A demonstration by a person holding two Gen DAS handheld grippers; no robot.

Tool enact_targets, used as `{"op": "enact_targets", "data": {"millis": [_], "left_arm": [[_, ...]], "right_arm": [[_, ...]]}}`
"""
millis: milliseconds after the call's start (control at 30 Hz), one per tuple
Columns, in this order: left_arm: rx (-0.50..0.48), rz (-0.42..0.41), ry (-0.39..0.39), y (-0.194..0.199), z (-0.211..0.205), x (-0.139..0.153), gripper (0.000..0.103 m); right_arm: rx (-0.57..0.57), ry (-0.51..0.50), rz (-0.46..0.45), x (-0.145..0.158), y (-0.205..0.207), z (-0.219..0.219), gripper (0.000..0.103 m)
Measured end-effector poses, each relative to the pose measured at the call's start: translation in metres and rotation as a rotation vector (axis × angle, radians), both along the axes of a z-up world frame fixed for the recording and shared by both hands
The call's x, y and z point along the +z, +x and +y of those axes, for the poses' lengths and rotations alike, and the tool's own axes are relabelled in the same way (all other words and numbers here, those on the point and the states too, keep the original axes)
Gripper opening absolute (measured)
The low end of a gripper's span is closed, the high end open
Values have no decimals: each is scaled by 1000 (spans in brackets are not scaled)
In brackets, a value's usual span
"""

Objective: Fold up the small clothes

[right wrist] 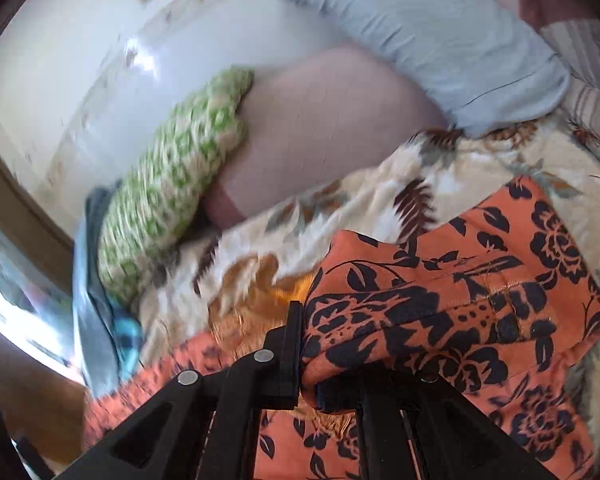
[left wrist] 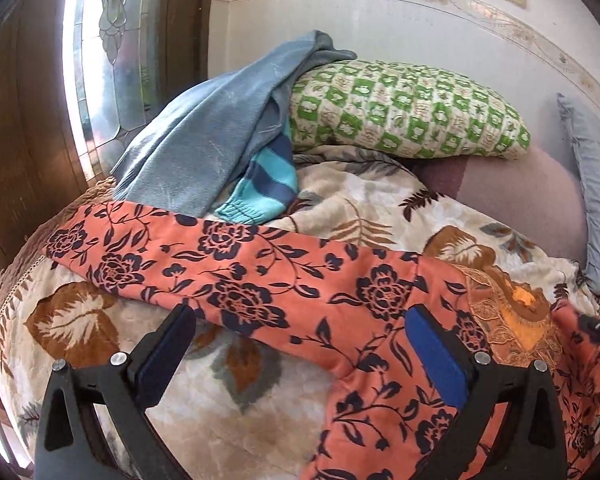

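Note:
An orange garment with a dark floral print (left wrist: 260,280) lies stretched across the leaf-patterned blanket (left wrist: 80,320) on the bed. My left gripper (left wrist: 300,332) is open and empty, its blue-padded fingers just above the garment's lower edge. My right gripper (right wrist: 306,344) is shut on a bunched fold of the orange garment (right wrist: 440,300) and holds it lifted over the blanket (right wrist: 340,208). The garment's embroidered orange part (left wrist: 512,312) shows at the right of the left wrist view.
A grey-blue garment (left wrist: 204,136) and a blue striped knit (left wrist: 268,176) lie piled at the bed's far left. A green checked pillow (left wrist: 404,108) and a pale blue pillow (right wrist: 440,40) lie along the wall. A wooden door and window (left wrist: 100,60) stand left.

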State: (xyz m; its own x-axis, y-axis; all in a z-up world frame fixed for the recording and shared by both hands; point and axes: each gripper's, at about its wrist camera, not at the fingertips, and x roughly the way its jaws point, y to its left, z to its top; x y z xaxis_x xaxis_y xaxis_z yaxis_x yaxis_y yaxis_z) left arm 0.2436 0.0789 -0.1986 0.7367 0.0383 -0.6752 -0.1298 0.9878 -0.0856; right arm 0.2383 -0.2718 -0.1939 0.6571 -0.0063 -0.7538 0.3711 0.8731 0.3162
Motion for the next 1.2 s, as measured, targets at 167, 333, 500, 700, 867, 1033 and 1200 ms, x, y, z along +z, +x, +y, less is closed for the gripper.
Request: {"op": "enact_targets", "data": {"millis": [167,333,500,700,867,1033,1200], "left_arm": [[62,55,-35,10,33,-6,103],[134,72,-77,16,58,-7,103],[168,84,-128,18,70,-10,103],[164,98,-110,20,68,-11,103],[175,116,-125,22,71,-14,103],[190,151,-126,25,77,-19,103],[226,174,-152,28,87,-23,103]], "right_arm": [[236,-635,349,-76,35,122,6],[358,-982,325,-91,26,182,7],[478,-812,194,-54,25,203,11],[528,-718,144,-45,25,205,80],[620,-637,76,-21,18,207,80],[706,-638,126,-12,25,195,80],[797,-709,76,14,27,210,80]]}}
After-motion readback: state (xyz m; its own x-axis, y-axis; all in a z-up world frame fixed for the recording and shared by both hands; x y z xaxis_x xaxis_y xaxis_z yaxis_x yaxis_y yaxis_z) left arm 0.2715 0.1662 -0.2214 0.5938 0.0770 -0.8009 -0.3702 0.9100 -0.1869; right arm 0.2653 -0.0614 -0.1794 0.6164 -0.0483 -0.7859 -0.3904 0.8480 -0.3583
